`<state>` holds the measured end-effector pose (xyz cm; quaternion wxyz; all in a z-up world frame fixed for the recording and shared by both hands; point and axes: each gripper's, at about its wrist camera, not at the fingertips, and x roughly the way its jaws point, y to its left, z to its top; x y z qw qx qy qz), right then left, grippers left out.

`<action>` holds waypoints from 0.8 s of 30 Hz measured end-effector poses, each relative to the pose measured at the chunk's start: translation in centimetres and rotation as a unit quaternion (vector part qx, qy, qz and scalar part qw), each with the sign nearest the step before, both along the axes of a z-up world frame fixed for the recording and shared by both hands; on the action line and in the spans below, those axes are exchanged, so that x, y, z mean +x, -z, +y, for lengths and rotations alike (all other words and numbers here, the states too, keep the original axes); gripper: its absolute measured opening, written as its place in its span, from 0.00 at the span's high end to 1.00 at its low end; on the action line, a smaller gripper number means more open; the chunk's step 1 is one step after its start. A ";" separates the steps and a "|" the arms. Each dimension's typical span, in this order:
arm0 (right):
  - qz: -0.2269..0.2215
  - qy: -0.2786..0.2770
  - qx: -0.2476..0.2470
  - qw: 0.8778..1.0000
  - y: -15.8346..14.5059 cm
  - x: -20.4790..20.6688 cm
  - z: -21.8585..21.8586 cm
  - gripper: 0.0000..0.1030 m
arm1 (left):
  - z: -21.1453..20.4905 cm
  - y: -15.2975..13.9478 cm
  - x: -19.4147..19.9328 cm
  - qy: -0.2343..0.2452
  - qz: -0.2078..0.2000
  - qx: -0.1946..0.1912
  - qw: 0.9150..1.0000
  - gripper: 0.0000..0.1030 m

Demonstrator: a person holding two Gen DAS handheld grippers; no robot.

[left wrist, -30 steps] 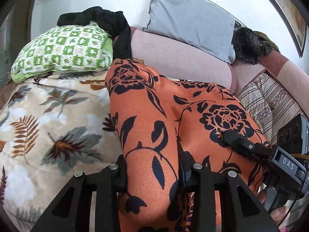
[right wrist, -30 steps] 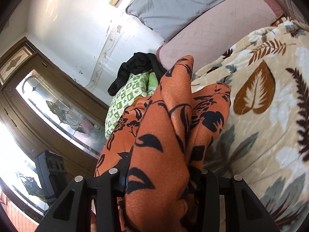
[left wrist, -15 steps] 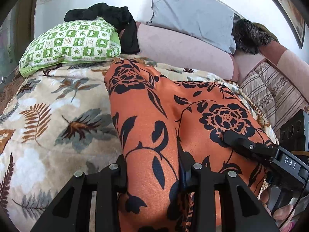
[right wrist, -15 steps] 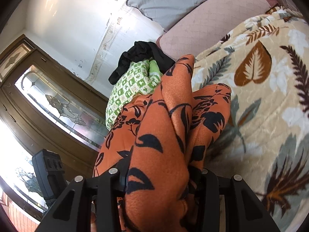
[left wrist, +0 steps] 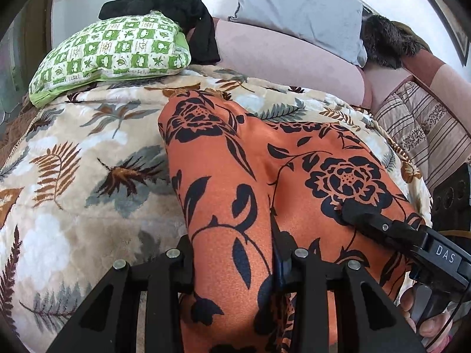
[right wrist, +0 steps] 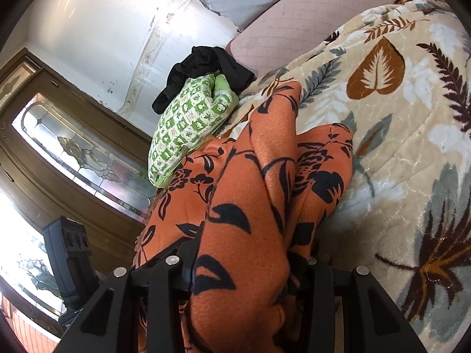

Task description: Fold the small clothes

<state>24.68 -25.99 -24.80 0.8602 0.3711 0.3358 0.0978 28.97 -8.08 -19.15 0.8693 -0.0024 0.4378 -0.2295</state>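
both grippers are clamping the same orange cloth (left wrist: 235,206) with black flowers. left gripper (left wrist: 235,261) is pointing steeply down toward the blanket (left wrist: 73,191), its two black fingers (left wrist: 182,264) standing partly apart with a thick bunch of the cloth pinched between them. right gripper (right wrist: 244,264) is pointing more shallowly down, its fingers also partly apart and gripping a folded wad of the same cloth, which is filling the gap between the jaws and spilling over them.

in the left wrist view the right gripper is showing at the lower right, a black finger (left wrist: 371,220) lying across the cloth's flower print, with part of the person's hand (left wrist: 424,317) under its handle. in the right wrist view the left gripper's body is sitting at the lower left, in front of a glass door (right wrist: 73,153).

the cloth is stretching between the two grippers, its long side running from one to the other, while its free part is hanging away from the cameras toward the far end of the blanket. its far edge is reaching the blanket near the green checked pillow (left wrist: 112,47); whether it is resting there or just above cannot be told. a black garment (left wrist: 182,8) is lying on that pillow, and a grey cushion (left wrist: 300,11) is leaning against the wall behind.
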 end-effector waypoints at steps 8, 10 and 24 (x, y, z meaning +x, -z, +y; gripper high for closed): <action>0.005 0.002 0.002 1.000 0.0 -0.2 -0.4 0.58 | -0.6 0.0 0.0 0.008 -0.003 0.011 1.000 0.63; 0.007 0.003 0.002 1.000 0.2 -0.3 -0.3 0.58 | -0.6 0.1 0.0 0.009 -0.003 0.014 1.000 0.63; 0.047 0.014 0.008 0.999 2.8 -0.8 -0.5 0.58 | 0.0 2.4 0.0 0.002 0.020 0.032 0.999 0.59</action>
